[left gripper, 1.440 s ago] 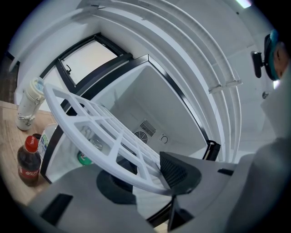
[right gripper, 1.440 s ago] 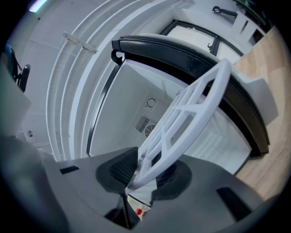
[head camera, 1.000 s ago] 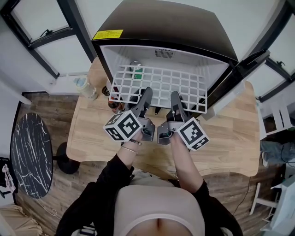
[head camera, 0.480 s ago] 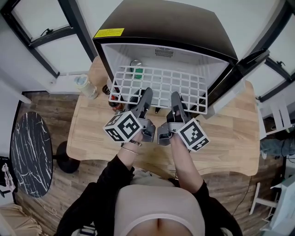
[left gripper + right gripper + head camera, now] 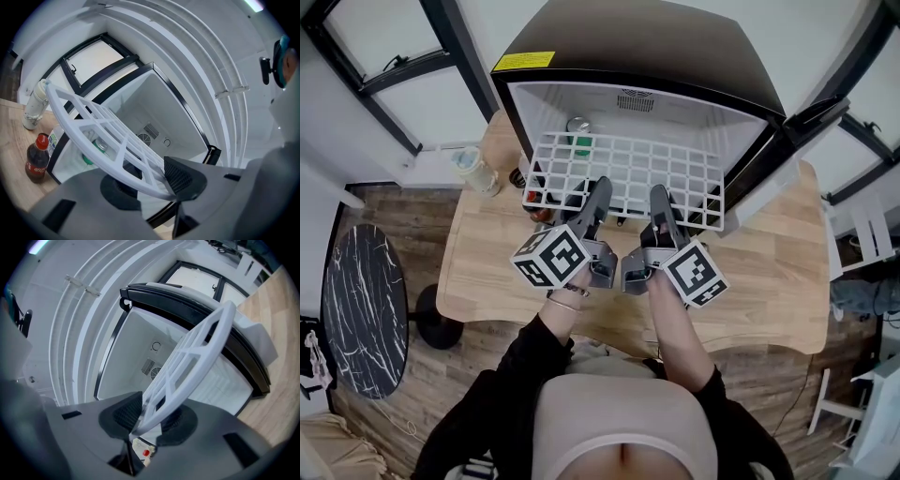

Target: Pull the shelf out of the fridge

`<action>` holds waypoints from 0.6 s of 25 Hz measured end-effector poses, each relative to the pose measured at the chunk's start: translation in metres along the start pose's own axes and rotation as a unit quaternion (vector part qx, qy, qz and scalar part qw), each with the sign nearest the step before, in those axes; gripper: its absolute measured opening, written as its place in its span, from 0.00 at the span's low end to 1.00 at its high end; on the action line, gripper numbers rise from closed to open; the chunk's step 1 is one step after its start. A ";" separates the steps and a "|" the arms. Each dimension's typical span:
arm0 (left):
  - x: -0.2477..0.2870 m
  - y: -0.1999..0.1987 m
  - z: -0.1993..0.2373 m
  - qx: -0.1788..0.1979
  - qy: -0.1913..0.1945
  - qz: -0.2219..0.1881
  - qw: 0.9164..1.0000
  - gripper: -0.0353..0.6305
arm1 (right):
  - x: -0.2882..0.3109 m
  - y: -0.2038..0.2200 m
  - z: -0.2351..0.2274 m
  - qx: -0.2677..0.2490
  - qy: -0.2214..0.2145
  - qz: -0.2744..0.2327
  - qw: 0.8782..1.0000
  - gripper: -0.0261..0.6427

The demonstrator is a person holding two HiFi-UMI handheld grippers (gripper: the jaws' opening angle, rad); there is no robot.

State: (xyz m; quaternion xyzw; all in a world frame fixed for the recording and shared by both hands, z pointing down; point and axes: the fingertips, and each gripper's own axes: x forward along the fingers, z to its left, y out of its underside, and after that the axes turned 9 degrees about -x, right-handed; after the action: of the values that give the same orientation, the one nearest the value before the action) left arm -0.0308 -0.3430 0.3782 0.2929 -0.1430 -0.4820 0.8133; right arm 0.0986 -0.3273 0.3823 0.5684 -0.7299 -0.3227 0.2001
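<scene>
L gripper (image 5: 596, 195) & R gripper (image 5: 660, 202), jaws part-closed, each clamp front edge of white plastic grid shelf (image 5: 628, 169), partly out of black mini fridge (image 5: 656, 47).

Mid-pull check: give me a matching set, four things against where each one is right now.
1 shelf
2 cola bottle
3 green can
4 yellow label

a on top of the fridge
b on the table, beside the fridge
c clamped by the left gripper and right gripper
d inside the fridge

Pairs: 1-c, 2-b, 3-d, 4-a
</scene>
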 end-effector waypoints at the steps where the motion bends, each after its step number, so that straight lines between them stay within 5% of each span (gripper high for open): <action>1: 0.000 0.000 0.000 0.000 0.000 0.000 1.000 0.28 | 0.000 0.000 0.000 0.001 0.000 0.000 1.000 0.20; 15: -0.008 0.002 -0.004 -0.006 0.000 0.003 1.000 0.28 | -0.008 0.001 0.003 0.005 0.003 0.000 1.000 0.20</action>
State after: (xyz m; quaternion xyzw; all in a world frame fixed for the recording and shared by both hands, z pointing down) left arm -0.0318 -0.3338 0.3770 0.2875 -0.1407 -0.4806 0.8164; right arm 0.0980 -0.3188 0.3812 0.5699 -0.7311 -0.3177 0.1995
